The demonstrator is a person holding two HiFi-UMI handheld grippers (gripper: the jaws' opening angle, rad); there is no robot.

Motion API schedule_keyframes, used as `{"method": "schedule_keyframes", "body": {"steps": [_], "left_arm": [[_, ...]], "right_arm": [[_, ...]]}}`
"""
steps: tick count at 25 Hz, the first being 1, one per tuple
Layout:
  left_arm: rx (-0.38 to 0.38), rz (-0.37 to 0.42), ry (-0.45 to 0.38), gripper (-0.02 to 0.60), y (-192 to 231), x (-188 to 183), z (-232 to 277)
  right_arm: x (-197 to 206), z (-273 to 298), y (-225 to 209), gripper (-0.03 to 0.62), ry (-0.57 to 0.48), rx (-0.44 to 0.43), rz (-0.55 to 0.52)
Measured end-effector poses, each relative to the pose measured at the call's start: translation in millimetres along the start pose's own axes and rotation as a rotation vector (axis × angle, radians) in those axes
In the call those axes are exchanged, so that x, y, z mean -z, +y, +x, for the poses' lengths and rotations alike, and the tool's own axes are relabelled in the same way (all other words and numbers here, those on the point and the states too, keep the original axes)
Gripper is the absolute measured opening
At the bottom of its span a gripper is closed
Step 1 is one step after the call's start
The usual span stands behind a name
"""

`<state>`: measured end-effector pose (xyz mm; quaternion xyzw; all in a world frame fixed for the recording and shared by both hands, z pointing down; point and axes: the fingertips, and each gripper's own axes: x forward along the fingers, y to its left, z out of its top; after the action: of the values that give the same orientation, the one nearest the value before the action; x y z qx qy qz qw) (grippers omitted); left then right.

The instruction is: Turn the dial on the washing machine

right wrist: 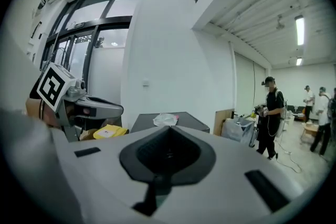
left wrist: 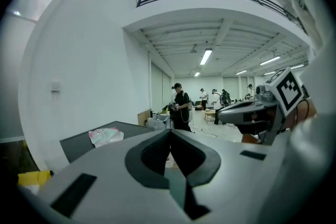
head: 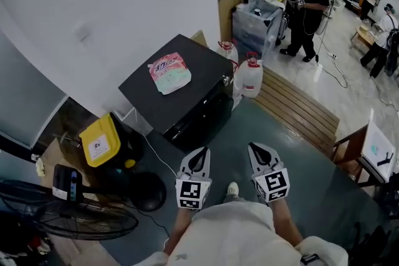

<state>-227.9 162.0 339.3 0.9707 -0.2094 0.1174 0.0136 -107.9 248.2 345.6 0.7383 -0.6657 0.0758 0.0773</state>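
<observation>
Right hand-held gripper (head: 257, 149) closed, empty, washing machine (head: 196, 81) front facing it

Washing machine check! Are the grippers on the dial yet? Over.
Left gripper and right gripper shut, empty. Washing machine ahead, untouched; dial not visible. Pink bag lies on top.

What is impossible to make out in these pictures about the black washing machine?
Dial: in the head view the black box-shaped washing machine shows a dark, steeply seen front; no dial distinguishable.
Left gripper view: the left gripper covers most of the machine below its top.
Right gripper view: the right gripper does likewise.
Pink-and-white pouch on top: print too small.
</observation>
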Motion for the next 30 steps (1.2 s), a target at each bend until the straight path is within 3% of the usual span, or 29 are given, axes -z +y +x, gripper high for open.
{"method": "schedule_keyframes", "body": {"steps": [9,21,30], "left_arm": [[-0.02,0.01,0.012,0.012,-3,-14,78],[-0.029,-0.007,0.044,0.012,22,-9,137],[0.0,-0.027,0.042,0.012,66,-10,205]], "right_arm": [[1,43,-75,0.008,0.007,-0.021,0.003],[4,91,-111,0.008,0.016,-0.028,0.037],[0,155,-138,0.008,0.038,-0.02,0.04]]}}
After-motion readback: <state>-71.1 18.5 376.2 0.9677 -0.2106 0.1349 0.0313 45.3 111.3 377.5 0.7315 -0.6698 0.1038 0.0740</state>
